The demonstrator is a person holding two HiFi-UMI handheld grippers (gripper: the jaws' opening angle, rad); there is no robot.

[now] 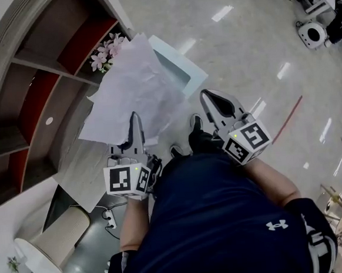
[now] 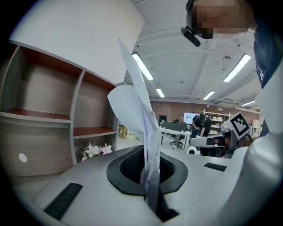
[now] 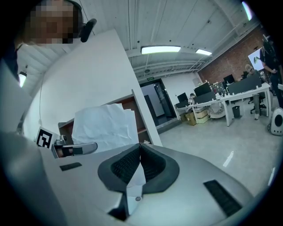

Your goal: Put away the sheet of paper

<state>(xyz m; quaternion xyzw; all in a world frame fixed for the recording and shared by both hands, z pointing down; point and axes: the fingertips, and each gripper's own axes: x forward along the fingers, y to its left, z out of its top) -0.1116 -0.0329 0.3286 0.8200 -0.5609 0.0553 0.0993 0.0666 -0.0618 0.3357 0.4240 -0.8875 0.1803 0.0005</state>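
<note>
Crumpled, creased white sheet of paper (image 1: 135,88) clamped edge-on by left gripper (image 1: 134,118).

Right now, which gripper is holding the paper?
The left gripper: its jaws pinch the crumpled white sheet of paper. The right gripper is shut too, but empty, apart from the sheet.

The sheet of paper (image 1: 136,88) is clamped in the left gripper (image 1: 134,119) and spreads out ahead of it, above a surface (image 1: 73,170). Shelves (image 1: 32,97) lie to the left, with flowers (image 1: 106,52) by the paper's far left corner. A box (image 1: 180,70) sits on the floor (image 1: 252,50) behind the paper's right edge. The right gripper (image 1: 211,98) is to the right, apart from the paper, above the person's shoes (image 1: 201,139).
</note>
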